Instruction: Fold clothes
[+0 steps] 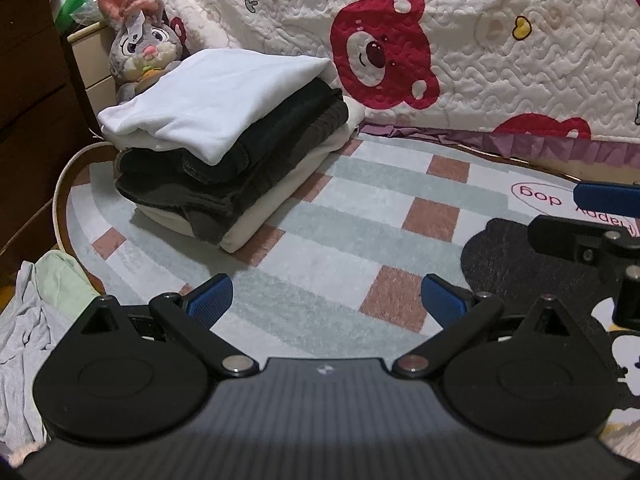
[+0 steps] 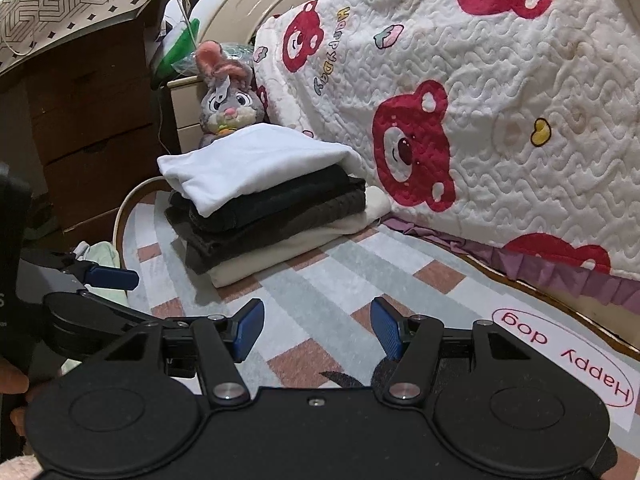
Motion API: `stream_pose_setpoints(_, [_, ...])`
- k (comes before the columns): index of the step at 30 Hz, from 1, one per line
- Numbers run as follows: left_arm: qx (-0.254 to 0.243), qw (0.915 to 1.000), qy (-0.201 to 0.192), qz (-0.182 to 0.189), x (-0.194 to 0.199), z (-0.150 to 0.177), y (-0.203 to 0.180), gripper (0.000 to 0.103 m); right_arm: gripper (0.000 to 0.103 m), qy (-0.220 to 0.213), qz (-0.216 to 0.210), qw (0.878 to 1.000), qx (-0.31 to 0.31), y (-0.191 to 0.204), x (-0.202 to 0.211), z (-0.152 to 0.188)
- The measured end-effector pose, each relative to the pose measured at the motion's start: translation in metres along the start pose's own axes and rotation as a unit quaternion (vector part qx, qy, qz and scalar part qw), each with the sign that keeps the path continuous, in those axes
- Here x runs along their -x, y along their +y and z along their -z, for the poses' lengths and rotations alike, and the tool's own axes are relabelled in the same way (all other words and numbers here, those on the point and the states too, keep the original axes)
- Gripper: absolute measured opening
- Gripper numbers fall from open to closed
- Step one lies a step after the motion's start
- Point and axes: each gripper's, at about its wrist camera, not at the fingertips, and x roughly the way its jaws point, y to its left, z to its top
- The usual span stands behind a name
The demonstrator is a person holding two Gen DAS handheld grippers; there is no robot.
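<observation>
Both tools hang empty over the checked rug (image 1: 360, 208). The left tool (image 1: 326, 300) has its blue pads spread wide with only rug between them; the right tool (image 2: 316, 328) is likewise parted, holding nothing.

The relation that matters, as I judge it: the unfolded clothes (image 1: 28, 320), a grey and pale green heap, lie at about 8 o'clock of the left tool, at the rug's left edge. In the right wrist view only a scrap of pale green (image 2: 100, 252) shows at 10 o'clock, past the left tool's body. So the left hand is nearer, and the next garment probably calls for a swing to that side. The heap is crumpled, with no clear long axis.

The folded stack (image 1: 224, 140) sits at 11 o'clock of both tools, near the far end of the rug: a white piece on top, two dark ones under it, a cream one at the bottom. Its long side runs from near left to far right, beside the quilted bear blanket (image 1: 480, 40) that hangs from the bed.

Behind the stack leans a plush rabbit (image 1: 140, 48); a dark wooden dresser (image 2: 92, 120) stands at 10 o'clock. Nothing lies on the open rug between tools and stack. The right tool's finger (image 1: 604, 196) juts in at 3 o'clock of the left.
</observation>
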Motion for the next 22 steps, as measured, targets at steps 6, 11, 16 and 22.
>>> stream_pose_setpoints(6, [0.002,1.0,0.001,0.006,-0.0007,-0.0004,0.0,0.102,0.065,0.005,-0.002,1.0,-0.002,-0.0005,-0.0013,0.0007])
stream_pose_setpoints(11, [0.005,1.0,0.001,0.003,-0.0011,0.0,0.0007,0.102,0.066,0.007,-0.001,1.0,-0.004,-0.0006,-0.0017,0.001])
stream_pose_setpoints(16, [0.011,0.9999,0.006,0.003,-0.0027,0.0003,0.0024,0.102,0.066,0.007,0.0,1.0,-0.003,-0.0001,-0.0021,0.0008])
stream_pose_setpoints(22, [0.012,0.9999,0.011,0.005,-0.0041,-0.0001,0.0043,0.103,0.066,0.008,-0.001,1.0,-0.003,-0.0002,-0.002,0.0009])
